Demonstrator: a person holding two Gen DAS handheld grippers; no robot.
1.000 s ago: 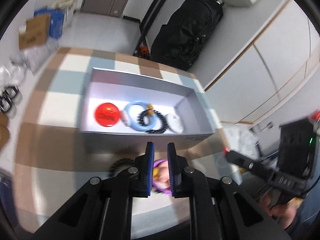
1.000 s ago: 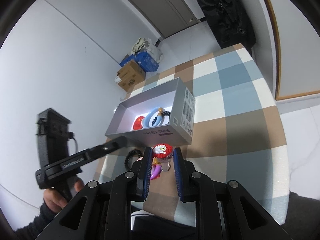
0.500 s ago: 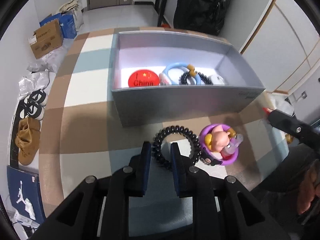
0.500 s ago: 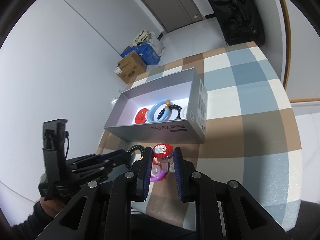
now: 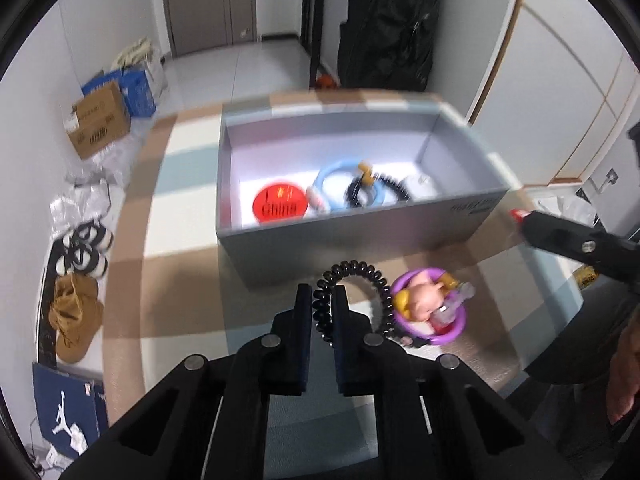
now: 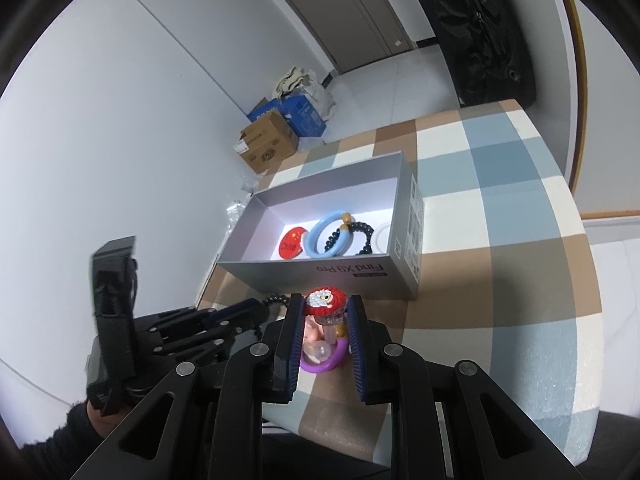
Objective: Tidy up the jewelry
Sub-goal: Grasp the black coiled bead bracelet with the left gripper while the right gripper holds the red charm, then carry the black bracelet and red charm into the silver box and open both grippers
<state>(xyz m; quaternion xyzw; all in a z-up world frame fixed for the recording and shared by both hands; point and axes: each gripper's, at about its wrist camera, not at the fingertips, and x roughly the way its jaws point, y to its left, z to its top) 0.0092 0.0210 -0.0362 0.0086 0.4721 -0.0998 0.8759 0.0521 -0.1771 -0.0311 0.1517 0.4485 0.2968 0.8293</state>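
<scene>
A grey open box [image 5: 360, 236] [image 6: 352, 270] stands on the checked table and holds a red China badge [image 5: 280, 204], a light blue ring [image 5: 340, 184], a black bead bracelet [image 6: 362, 236] and a white round piece [image 6: 384, 236]. In front of it lie a black spiral hair tie [image 5: 352, 274] and a purple ring with a pink pig toy [image 5: 430, 308]. My left gripper [image 5: 321, 300] is shut on the left side of the hair tie. My right gripper [image 6: 324, 310] is shut on a red beaded ornament [image 6: 324, 300] above the purple ring [image 6: 320, 362].
The table's edges [image 5: 132, 208] [image 6: 576, 248] drop to the floor. Cardboard and blue boxes [image 5: 108, 116] and shoes [image 5: 80, 252] lie on the floor at the left. A black bag [image 5: 384, 24] leans against the far wall.
My left gripper has pulled back from the box, dropped to the hair tie and closed on it. My right gripper has kept hold of the red ornament, almost still.
</scene>
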